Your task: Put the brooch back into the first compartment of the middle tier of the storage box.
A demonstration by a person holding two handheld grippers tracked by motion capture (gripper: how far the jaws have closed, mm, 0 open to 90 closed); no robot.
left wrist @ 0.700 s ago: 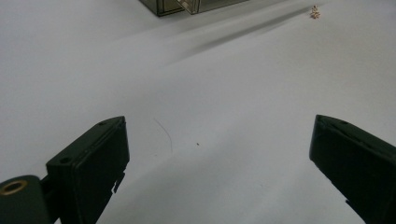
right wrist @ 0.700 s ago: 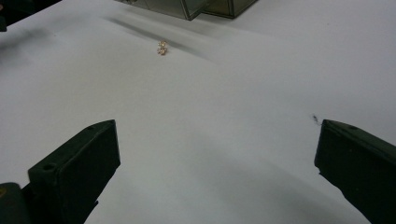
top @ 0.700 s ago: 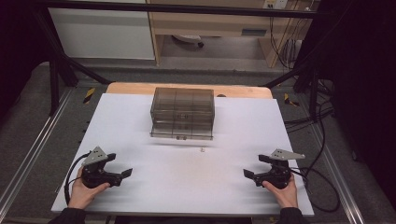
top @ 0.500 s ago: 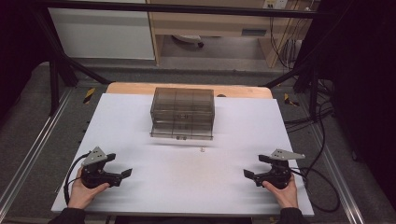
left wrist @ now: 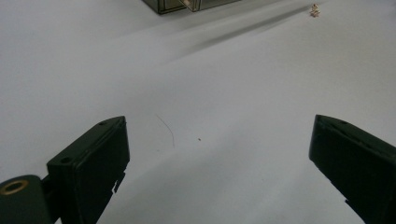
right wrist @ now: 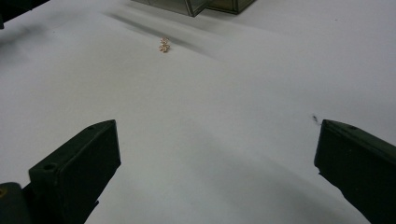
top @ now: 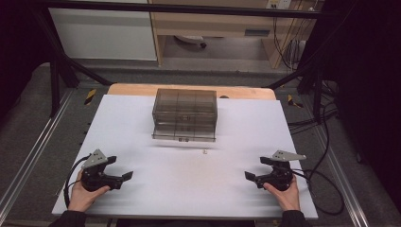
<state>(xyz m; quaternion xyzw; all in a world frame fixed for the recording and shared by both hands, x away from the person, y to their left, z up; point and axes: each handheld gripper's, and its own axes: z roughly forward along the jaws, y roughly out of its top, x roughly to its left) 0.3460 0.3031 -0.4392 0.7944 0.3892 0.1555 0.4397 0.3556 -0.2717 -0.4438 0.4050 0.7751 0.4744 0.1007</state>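
Seemingly nothing has shifted since the earlier frames: both grippers sit where they were, and the box and the small piece lie in the same spots.

On the white, matte worktop (top: 142,123), a smoky translucent plastic box (top: 185,115) with inner compartments stands near the middle of the far edge, its shape squat and rectangular. Just in front of it, toward the near edge, lies a tiny pale gold piece (top: 204,152), knobbly in the right gripper view (right wrist: 164,45) and also seen at the top of the left gripper view (left wrist: 315,10); its exact form is too small to tell.

By the near left corner, the left gripper (top: 124,178) rests low on the worktop in the person's left hand (top: 84,195), jaws spread wide with only bare white surface between them. By the near right corner, the right gripper (top: 250,178) lies in the right hand (top: 285,195), jaws likewise wide apart and gripping nothing. Each points inward toward the other.
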